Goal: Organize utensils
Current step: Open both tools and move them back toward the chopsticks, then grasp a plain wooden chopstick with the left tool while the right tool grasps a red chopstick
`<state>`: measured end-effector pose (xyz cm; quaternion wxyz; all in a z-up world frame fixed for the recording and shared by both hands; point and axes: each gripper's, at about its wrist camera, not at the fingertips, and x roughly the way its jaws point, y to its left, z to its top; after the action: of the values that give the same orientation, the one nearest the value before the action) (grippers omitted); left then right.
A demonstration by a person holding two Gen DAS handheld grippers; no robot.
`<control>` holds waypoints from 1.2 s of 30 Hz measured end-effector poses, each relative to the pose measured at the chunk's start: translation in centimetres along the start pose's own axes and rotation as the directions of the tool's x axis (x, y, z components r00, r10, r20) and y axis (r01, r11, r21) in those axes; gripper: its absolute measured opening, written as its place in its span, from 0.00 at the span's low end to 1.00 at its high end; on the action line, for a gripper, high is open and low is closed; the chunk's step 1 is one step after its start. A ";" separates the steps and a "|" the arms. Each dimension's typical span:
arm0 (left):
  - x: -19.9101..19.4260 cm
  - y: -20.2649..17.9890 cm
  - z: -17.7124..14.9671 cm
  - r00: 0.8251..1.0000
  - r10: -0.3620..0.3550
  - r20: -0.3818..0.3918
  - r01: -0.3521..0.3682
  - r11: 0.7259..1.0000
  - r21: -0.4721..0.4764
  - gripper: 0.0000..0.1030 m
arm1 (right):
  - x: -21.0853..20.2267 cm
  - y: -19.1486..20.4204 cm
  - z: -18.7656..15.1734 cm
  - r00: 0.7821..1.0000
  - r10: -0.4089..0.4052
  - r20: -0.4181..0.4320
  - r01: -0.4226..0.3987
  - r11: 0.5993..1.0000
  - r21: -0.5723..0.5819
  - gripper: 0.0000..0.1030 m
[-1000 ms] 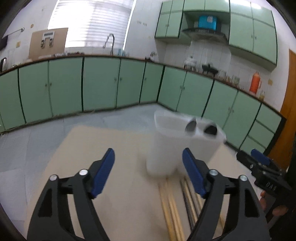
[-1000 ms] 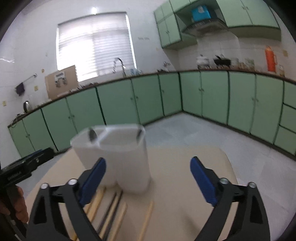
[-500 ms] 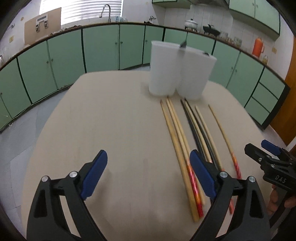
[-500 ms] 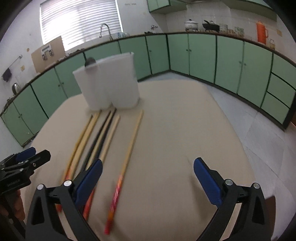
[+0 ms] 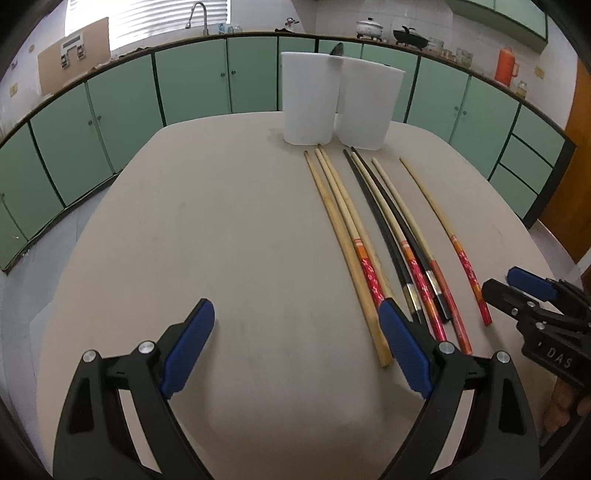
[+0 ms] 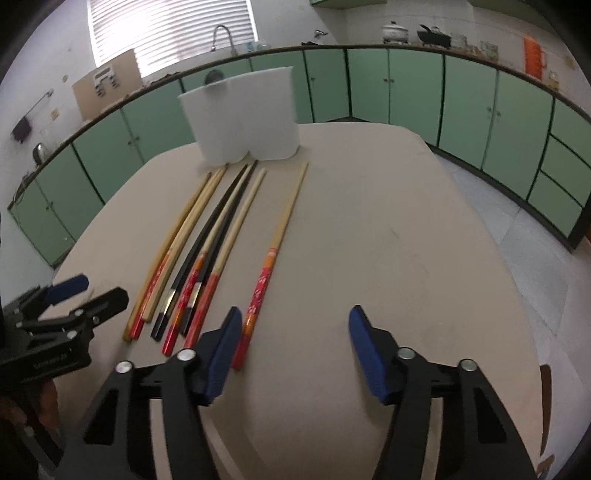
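Several chopsticks (image 5: 373, 236) (image 6: 218, 236), pale wood with red ends plus two black ones, lie side by side on the beige table (image 5: 229, 229) (image 6: 388, 229). One red-ended chopstick (image 6: 273, 254) lies apart at the right of the row. A white two-part holder (image 5: 340, 103) (image 6: 247, 118) stands at their far ends with a spoon bowl showing over its rim. My left gripper (image 5: 295, 332) is open over bare table, left of the near chopstick ends. My right gripper (image 6: 295, 332) has its jaws closing with nothing between them, just right of the lone chopstick's red end.
Green cabinets (image 5: 110, 122) (image 6: 461, 107) ring the room beyond the table's far edge. A counter with a sink tap (image 5: 195, 14) and pots runs along the back wall. Each gripper shows in the other's view at the table's near side.
Both grippers tipped down and came lower toward the table; the view went from the holder and cabinets to the chopsticks' near ends. The right jaws have narrowed.
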<state>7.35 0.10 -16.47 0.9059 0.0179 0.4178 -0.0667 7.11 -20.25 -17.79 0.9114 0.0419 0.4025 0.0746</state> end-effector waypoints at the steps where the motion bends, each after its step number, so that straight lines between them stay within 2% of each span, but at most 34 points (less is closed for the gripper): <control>1: 0.1 -0.2 -0.1 1.000 0.002 -0.006 -0.002 1.000 0.007 0.85 | 0.0 0.1 0.0 1.000 0.004 0.001 -0.004 1.000 -0.006 0.51; 9: 0.7 -0.6 -0.4 0.999 -0.004 -0.035 0.004 1.000 0.009 0.84 | 0.0 0.4 -0.2 1.000 0.014 -0.020 -0.015 1.000 -0.023 0.47; 20: 0.3 0.3 -0.2 0.999 0.013 -0.044 -0.013 1.000 -0.013 0.68 | 0.2 0.7 -0.2 0.999 0.009 -0.041 -0.011 0.998 -0.056 0.46; 23: 0.5 -0.2 -0.1 0.998 0.027 -0.055 -0.027 1.000 0.009 0.55 | 0.3 0.9 -0.1 0.999 0.006 -0.041 -0.008 0.998 -0.057 0.46; 24: 0.5 -0.5 -0.1 0.998 0.044 -0.052 -0.043 0.999 0.027 0.53 | 0.4 1.0 0.0 0.999 0.001 -0.041 -0.004 0.998 -0.060 0.46; 27: 0.5 -0.7 -0.1 0.998 0.035 -0.053 -0.033 0.999 0.034 0.45 | 0.6 1.2 0.0 0.999 -0.012 -0.040 0.009 0.997 -0.074 0.43; 29: 0.4 -0.5 0.0 0.998 0.027 -0.053 -0.026 0.999 0.031 0.37 | 0.6 1.3 0.0 0.999 -0.025 -0.038 0.022 0.996 -0.084 0.38; 31: 0.4 -0.4 0.0 0.998 0.020 -0.053 -0.018 1.000 0.024 0.22 | 0.6 1.1 0.1 0.999 -0.036 -0.038 0.032 0.996 -0.083 0.27; 34: 0.4 -0.1 0.1 0.998 0.010 -0.056 -0.009 1.000 0.007 0.14 | 0.7 0.7 0.2 0.998 -0.043 -0.038 0.040 0.997 -0.073 0.17; 36: 0.2 0.0 0.0 0.998 0.003 -0.055 -0.003 1.000 -0.001 0.07 | 0.7 0.4 0.2 0.998 -0.040 -0.038 0.038 0.997 -0.069 0.14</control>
<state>7.51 0.04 -16.65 0.8942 0.0196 0.4425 -0.0647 7.67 -19.71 -18.07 0.9055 0.0015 0.4182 0.0712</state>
